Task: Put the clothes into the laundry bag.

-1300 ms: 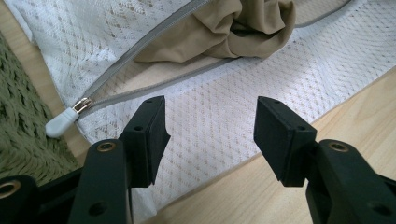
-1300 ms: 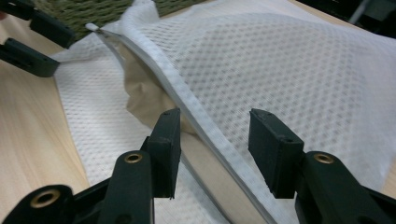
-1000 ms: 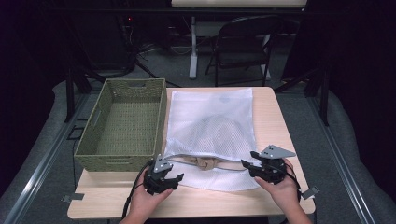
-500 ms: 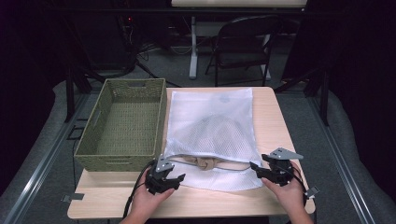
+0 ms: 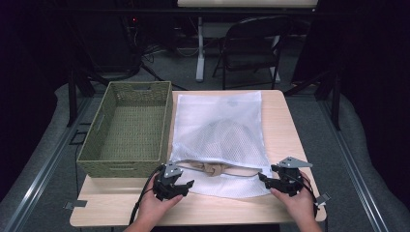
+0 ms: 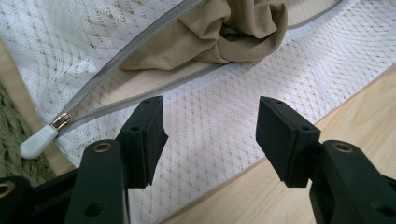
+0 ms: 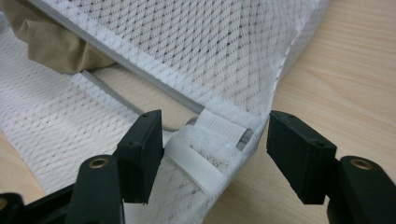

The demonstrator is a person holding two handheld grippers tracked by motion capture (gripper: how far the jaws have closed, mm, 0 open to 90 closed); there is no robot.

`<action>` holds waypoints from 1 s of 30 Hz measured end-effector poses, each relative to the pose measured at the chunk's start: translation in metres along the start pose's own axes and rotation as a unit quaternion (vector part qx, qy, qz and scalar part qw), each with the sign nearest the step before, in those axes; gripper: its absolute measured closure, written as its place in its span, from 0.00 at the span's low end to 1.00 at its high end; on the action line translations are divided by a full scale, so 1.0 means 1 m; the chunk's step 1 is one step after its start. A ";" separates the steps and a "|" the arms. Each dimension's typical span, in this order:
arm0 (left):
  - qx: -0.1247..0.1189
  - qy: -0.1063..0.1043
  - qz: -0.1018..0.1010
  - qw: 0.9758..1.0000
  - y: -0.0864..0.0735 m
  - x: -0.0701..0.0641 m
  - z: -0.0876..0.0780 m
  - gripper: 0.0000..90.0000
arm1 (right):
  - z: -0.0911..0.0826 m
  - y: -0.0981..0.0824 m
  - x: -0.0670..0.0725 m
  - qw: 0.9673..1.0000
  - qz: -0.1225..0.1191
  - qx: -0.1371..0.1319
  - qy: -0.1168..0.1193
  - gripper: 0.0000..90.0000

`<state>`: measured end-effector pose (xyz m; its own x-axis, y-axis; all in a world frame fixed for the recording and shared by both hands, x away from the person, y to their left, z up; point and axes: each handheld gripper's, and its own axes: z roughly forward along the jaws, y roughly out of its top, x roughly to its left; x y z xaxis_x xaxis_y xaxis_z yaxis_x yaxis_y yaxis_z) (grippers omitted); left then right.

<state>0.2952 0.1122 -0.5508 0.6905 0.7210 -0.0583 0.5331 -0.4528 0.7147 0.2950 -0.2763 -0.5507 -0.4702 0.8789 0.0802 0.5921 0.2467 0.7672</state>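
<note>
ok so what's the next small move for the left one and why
Probably ease the left hand-held gripper forward to the tan cloth and close on it. The mesh bag lies unzipped, the cloth bunches in its mouth, and the jaws stand open over the lower flap, holding nothing. The woven basket waits beside the bag.

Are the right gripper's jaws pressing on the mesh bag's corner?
Apart. In the right gripper view the right gripper has just opened; a gap shows each side of the mesh bag corner.
</note>
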 end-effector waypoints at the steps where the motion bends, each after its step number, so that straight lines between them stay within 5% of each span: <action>1: 0.000 0.000 0.000 1.000 0.000 0.000 0.000 0.47 | 0.000 0.000 0.000 1.000 0.000 0.000 0.000 0.40; 18: 0.001 -0.002 0.003 1.000 0.002 -0.001 0.003 0.46 | 0.008 -0.009 -0.002 0.999 0.025 0.030 0.031 0.44; 30: -0.002 0.005 -0.001 1.000 0.000 -0.002 0.002 0.45 | 0.007 -0.007 -0.005 0.997 0.028 0.053 0.053 0.82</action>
<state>0.2948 0.1095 -0.5521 0.6851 0.7265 -0.0534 0.5320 -0.4489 0.7179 0.2976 -0.2796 -0.5607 -0.4968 0.8464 0.1920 0.6826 0.2445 0.6886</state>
